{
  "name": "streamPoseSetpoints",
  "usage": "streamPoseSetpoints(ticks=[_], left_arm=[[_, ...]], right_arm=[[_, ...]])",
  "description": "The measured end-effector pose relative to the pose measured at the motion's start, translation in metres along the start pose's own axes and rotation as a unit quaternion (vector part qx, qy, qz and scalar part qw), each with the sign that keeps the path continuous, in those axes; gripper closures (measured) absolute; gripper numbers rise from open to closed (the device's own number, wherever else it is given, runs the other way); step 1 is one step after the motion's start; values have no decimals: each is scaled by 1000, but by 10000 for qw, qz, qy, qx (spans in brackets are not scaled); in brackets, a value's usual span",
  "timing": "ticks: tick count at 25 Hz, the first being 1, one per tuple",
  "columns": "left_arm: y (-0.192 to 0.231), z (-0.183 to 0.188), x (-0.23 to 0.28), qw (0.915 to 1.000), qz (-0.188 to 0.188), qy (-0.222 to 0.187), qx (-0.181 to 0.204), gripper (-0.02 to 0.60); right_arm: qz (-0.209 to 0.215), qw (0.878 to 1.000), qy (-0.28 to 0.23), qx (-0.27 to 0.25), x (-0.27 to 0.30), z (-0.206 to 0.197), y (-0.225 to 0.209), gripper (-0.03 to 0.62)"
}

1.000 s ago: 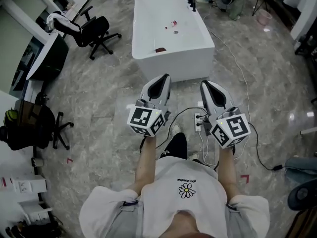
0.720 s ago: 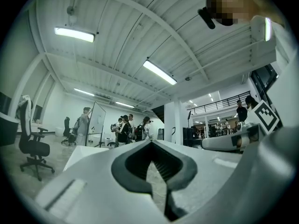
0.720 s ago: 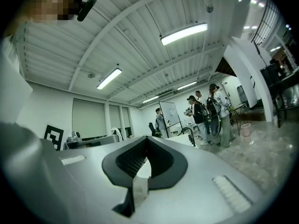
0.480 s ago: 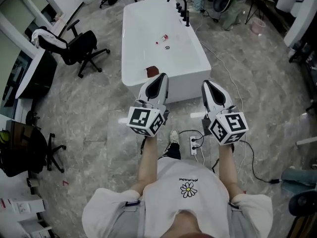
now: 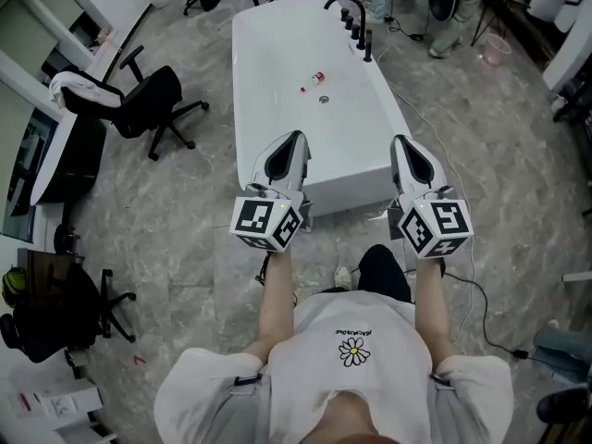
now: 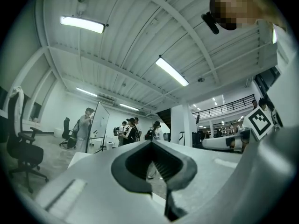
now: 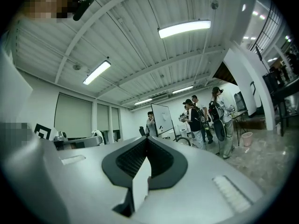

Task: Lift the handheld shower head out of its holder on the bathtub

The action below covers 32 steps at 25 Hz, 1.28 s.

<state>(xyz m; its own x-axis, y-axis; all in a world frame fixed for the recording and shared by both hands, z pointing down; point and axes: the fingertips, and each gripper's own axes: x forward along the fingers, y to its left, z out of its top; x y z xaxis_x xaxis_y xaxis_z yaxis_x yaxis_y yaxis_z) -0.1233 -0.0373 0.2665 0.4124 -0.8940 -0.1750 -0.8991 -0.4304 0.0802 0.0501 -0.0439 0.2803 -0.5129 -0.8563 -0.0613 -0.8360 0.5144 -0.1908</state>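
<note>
Head view: the left gripper and right gripper are both closed on nothing, level before the white bathtub's near end. Grey marbled floor surrounds it. The handheld shower head stands among black fittings on the far right rim.

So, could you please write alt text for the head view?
Seen from above, a person holds a left gripper and right gripper, both empty, out toward the near end of a white bathtub. Black taps stand on its far right rim; a black office chair sits to the left.
</note>
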Motion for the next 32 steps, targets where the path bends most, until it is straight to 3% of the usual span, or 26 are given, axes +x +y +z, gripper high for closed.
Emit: streamPoseSetpoints(ticks=[6,11,16,23,32], left_arm=[[39,-17,38,9997,215,-10,-145,581],[90,-22,105,9993,341,-128,-28,581],[133,-29,191,9989,448,-151,-15,581],[150,-30,276,9974,651,-281,-141,581],[167,-23,321,9988,278,-392,-104,581]], right_arm=[[122,9998,130,0,59,-12,-28,569],[222,9997,74,-95,140,-10,-65,569],[82,9997,146,-178,210,-4,-125,569],[71,9993,209,-313,273,16,-212,569],[-43,9994,54,-340,312,29,-207,569]])
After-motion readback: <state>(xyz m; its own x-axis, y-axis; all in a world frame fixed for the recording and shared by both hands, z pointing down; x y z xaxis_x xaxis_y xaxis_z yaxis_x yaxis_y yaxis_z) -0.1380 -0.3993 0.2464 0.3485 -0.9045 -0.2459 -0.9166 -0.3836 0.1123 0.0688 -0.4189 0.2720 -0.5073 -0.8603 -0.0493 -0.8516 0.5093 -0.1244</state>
